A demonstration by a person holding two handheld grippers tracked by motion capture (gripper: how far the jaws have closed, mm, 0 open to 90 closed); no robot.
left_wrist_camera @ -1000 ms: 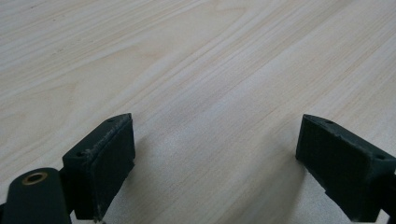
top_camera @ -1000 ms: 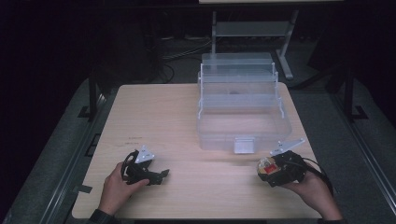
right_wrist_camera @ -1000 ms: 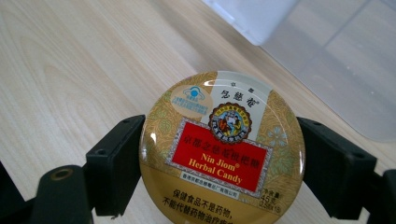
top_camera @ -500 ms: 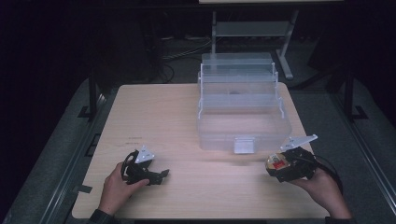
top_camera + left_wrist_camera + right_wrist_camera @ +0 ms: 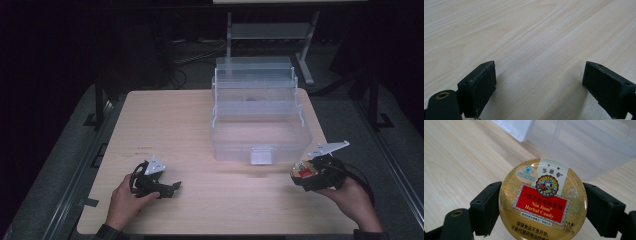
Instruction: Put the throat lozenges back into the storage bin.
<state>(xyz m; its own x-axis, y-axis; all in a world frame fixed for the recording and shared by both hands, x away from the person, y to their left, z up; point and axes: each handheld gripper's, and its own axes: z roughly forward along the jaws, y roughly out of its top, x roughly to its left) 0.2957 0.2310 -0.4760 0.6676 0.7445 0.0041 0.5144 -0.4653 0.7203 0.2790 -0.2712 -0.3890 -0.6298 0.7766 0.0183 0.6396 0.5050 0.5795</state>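
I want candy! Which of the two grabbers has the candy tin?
The right gripper: its jaws clamp the round gold Nin Jiom Herbal Candy tin. The left gripper is open, empty, over bare table.

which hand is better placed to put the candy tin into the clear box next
Right. The right gripper is already clamped on the candy tin, close by the clear box. The left gripper rests open on the table, farther off.

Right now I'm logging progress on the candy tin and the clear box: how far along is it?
Done: the right gripper is shut on the round herbal candy tin, held above the table beside the clear tiered box.
In hand: carrying the tin near the box's front right corner.
Left: probably setting the tin inside the box; nothing shows in its front bin yet. The left gripper rests open on the table.
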